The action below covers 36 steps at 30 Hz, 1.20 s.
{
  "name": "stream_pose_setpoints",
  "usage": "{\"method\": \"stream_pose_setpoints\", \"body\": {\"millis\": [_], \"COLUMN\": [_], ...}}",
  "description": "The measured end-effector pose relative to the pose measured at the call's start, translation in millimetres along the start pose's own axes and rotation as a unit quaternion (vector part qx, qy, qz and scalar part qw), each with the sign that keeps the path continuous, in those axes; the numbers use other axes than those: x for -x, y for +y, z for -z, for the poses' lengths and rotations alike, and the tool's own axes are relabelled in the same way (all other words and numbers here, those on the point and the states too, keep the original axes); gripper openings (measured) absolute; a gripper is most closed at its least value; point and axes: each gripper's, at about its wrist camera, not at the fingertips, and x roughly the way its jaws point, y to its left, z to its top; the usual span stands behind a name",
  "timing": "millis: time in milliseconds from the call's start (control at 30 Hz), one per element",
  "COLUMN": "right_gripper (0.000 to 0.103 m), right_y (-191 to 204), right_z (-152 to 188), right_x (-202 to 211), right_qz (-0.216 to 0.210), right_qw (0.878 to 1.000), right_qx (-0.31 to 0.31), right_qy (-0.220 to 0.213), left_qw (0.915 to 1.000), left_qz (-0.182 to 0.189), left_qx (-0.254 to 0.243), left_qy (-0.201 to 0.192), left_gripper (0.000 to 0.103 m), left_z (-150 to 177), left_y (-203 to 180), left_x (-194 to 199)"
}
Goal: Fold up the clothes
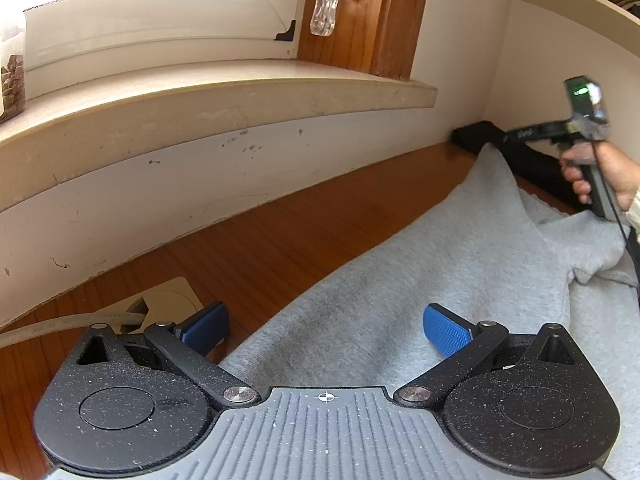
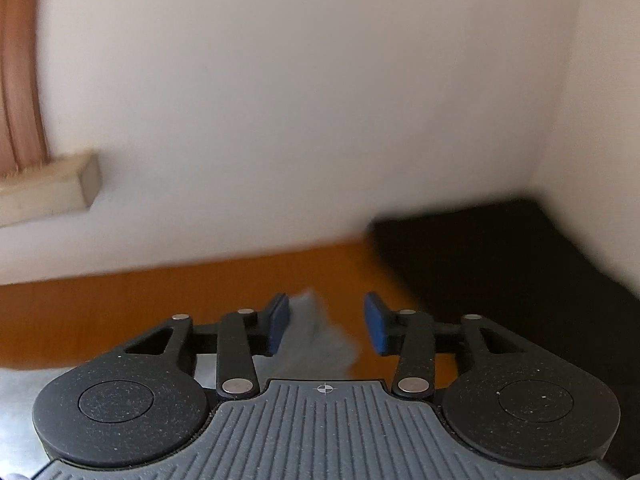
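A light grey sweatshirt [image 1: 440, 260] lies spread on the wooden table [image 1: 280, 232], with a peak raised at its far end. My left gripper [image 1: 326, 326] hovers over the near hem, open wide, with nothing between its blue pads. At the far right a person's hand [image 1: 612, 176] holds my right gripper [image 1: 514, 136] just above that raised peak. In the right wrist view, which is blurred, my right gripper [image 2: 326, 322] stands open. A grey sweatshirt corner [image 2: 316, 332] sits between the jaws, close to the left pad and apart from the right one.
A folded black cloth [image 1: 532, 160] [image 2: 500, 260] lies in the far corner against the white wall. A windowsill [image 1: 200, 108] juts out above the table. A grey cable and a white outlet plate [image 1: 168, 296] lie by my left gripper. A shelf [image 1: 580, 4] overhangs the right side.
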Motion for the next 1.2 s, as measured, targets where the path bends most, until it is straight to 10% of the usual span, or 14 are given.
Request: {"method": "stream_pose_setpoints", "body": {"millis": [200,367,867,1200], "right_gripper": [0.044,0.047,0.053,0.053], "right_y": [13.3,4.2,3.6,10.0], "right_z": [31.3,60.5,60.0,64.9], "right_x": [20.3,7.1,-6.5,-1.6], "right_qz": [-0.140,-0.071,-0.082,-0.079], "right_qw": [0.989,0.996,0.996,0.996], "right_qx": [0.005,0.012,-0.019,-0.016], "right_qy": [0.039,0.056,0.043,0.042], "left_qw": [0.9999,0.9998,0.9961,0.9889], "left_qz": [-0.007,-0.012,-0.067,-0.126], "left_qx": [-0.011,-0.014,0.037,0.078], "left_qy": [0.004,0.004,-0.045,0.002], "left_gripper": [0.103,0.103,0.103,0.074], "left_z": [0.0,0.1,14.6,61.9], "left_y": [-3.6,-4.0,35.5,82.6], "left_x": [-0.7,-0.4,91.3,121.9]}}
